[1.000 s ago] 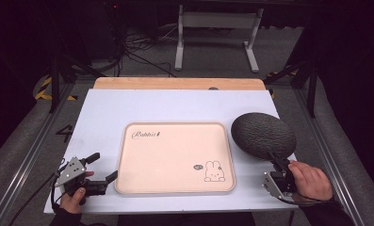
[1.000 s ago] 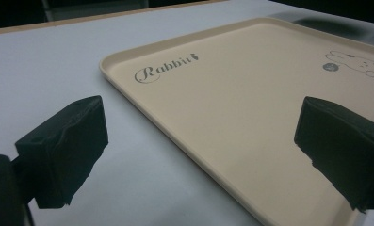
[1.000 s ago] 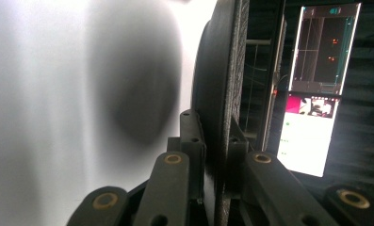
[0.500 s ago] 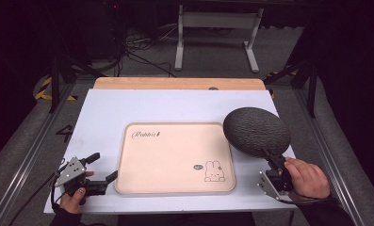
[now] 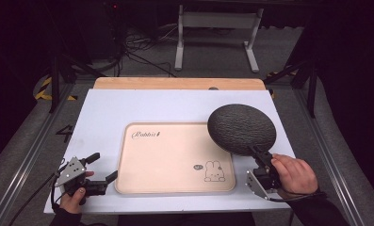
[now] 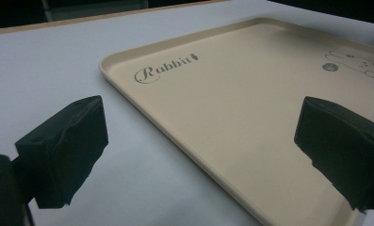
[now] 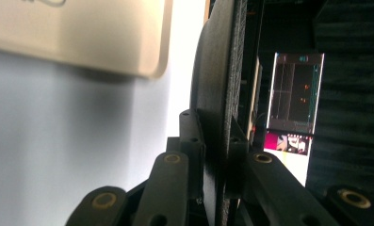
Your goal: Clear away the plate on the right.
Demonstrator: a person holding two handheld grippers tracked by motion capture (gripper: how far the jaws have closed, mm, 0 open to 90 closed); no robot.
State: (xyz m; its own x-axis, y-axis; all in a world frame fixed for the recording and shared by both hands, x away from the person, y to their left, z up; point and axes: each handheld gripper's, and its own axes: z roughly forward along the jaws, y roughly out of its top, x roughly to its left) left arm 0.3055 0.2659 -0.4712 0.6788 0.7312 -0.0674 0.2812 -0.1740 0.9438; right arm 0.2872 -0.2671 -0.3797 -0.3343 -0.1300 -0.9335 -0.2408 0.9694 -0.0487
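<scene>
A round dark textured plate (image 5: 241, 128) hangs tilted above the table, its left part over the right corner of the beige Rabbit tray (image 5: 142, 181). My right gripper (image 5: 258, 154) is shut on the plate's near rim, held by a hand at the table's front right. In the right gripper view the plate (image 7: 217, 89) stands edge-on between the two pads, with the tray's corner (image 7: 142, 47) at the upper left. My left gripper (image 5: 103, 168) rests at the front left beside the tray, jaws wide open. In the left gripper view its pads (image 6: 64, 148) frame the tray's near edge (image 6: 184, 146) with nothing between them.
The tray lies in the middle of a white table (image 5: 118, 108) with a wooden strip (image 5: 175, 83) along the far edge. A metal stand (image 5: 217, 33) and cables lie on the dark floor beyond. A lit screen (image 7: 293, 103) glows past the plate.
The right gripper has carried the plate left and upward, from beside the tray to partly over its right corner. The left gripper has stayed where it was.
</scene>
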